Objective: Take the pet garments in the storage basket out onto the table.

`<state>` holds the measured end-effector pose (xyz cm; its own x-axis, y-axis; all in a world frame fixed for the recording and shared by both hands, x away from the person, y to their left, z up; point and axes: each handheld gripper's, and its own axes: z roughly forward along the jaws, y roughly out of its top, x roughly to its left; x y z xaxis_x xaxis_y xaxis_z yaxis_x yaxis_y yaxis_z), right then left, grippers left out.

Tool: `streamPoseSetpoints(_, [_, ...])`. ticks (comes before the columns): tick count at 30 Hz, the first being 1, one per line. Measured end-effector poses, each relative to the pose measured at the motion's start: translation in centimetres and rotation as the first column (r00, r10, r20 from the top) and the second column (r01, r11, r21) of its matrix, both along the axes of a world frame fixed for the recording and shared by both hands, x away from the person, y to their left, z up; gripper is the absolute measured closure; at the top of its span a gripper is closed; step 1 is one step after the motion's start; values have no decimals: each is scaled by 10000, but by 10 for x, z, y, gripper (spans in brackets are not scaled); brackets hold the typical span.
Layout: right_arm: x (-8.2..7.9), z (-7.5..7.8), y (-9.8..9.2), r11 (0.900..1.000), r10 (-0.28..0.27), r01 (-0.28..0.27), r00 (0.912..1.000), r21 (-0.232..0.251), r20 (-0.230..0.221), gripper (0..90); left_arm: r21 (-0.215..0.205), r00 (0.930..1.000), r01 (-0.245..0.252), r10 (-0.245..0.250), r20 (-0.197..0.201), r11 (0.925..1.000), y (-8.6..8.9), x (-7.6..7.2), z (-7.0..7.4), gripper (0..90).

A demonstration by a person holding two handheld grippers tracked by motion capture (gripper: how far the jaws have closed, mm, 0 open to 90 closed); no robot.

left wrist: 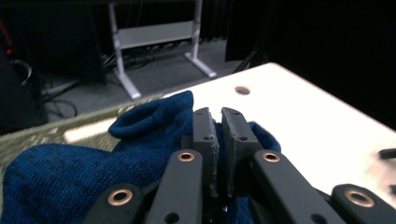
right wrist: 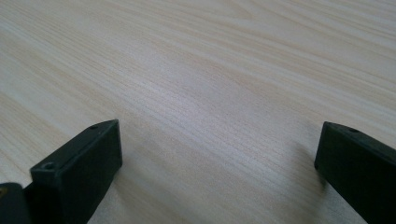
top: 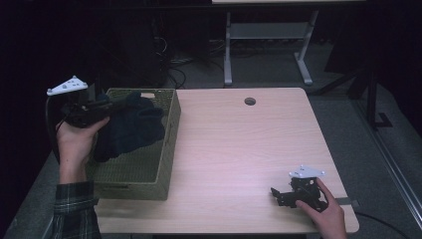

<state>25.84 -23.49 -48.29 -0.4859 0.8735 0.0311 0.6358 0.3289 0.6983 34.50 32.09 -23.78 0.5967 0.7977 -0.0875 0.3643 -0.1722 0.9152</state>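
The left gripper (top: 107, 105) is clamped on a dark blue knitted garment (top: 132, 127), its jaws pinching a fold of the cloth above the woven basket (top: 169, 144). The garment hangs down into the basket. Well to the right of the basket, the right gripper (top: 278, 195) rests on the wooden table (top: 239, 149), jaws spread wide with nothing between them.

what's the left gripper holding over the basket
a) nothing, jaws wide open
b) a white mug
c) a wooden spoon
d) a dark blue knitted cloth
d: in the left gripper view the left gripper has its jaws pinched shut on the dark blue knitted cloth, above the woven basket.
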Motion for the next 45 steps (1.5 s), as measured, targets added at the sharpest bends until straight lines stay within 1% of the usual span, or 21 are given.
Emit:
streamPoseSetpoints(3, [0,0,0,10000,19,-19,10000,-14,0,4,54,9996,178,-179,204,9998,-9,0,10,847])
streamPoseSetpoints(5, [0,0,0,10000,22,-22,10000,-20,2,4,-76,9989,328,-326,343,9994,-16,1,16,846])
streamPoseSetpoints(7, [0,0,0,10000,22,-22,10000,-21,1,4,-103,9979,447,-441,477,9989,-21,1,19,847])
streamPoseSetpoints(9, [0,0,0,10000,21,-21,10000,-20,-1,4,-263,9963,673,-657,550,9974,-27,2,22,847])
streamPoseSetpoints(11, [0,0,0,10000,24,-24,10000,-22,1,4,-326,9940,952,-932,575,9949,-35,4,23,847])
streamPoseSetpoints(14, [0,0,0,10000,21,-21,10000,-21,3,4,-479,9891,1388,-1360,567,9892,-50,6,22,847])
streamPoseSetpoints(19, [0,0,0,10000,20,-20,10000,-21,1,4,-530,9789,1991,-1960,582,9786,-77,10,21,847])
streamPoseSetpoints(25, [0,0,0,10000,6,-6,10000,6,-7,5,-542,9675,2491,-2458,599,9670,-109,16,19,847])
streamPoseSetpoints(26, [0,0,0,10000,6,-6,10000,6,-7,5,-608,9656,2562,-2525,623,9647,-114,16,18,847])
streamPoseSetpoints(27, [0,0,0,10000,16,-16,10000,-5,12,5,-649,9621,2693,-2655,617,9609,-120,18,17,847])
streamPoseSetpoints(29, [0,0,0,10000,15,-15,10000,-2,13,4,-688,9582,2832,-2793,616,9566,-129,19,16,847])
streamPoseSetpoints(30, [0,0,0,10000,17,-17,10000,-1,10,5,-739,9547,2955,-2915,600,9525,-135,20,15,847])
streamPoseSetpoints(32, [0,0,0,10000,25,-25,10000,-16,8,5,-753,9514,3061,-3023,581,9490,-143,20,13,847])
streamPoseSetpoints(34, [0,0,0,10000,37,-37,10000,-15,6,5,-725,9461,3224,-3190,553,9438,-152,22,12,846])
streamPoseSetpoints(37, [0,0,0,10000,43,-43,10000,-13,9,4,-738,9408,3385,-3358,461,9381,-165,24,8,847])
streamPoseSetpoints(39, [0,0,0,10000,47,-47,10000,-10,4,4,-660,9367,3500,-3482,377,9344,-174,27,5,847])
streamPoseSetpoints(40, [0,0,0,10000,55,-55,10000,-10,7,4,-659,9361,3517,-3499,364,9338,-178,27,4,847])
streamPoseSetpoints(42, [0,0,0,10000,63,-63,10000,-10,8,4,-616,9324,3613,-3603,281,9304,-187,30,0,846])
streamPoseSetpoints(45, [0,0,0,10000,78,-78,10000,-13,14,4,-677,9289,3702,-3698,195,9265,-199,34,-5,846])
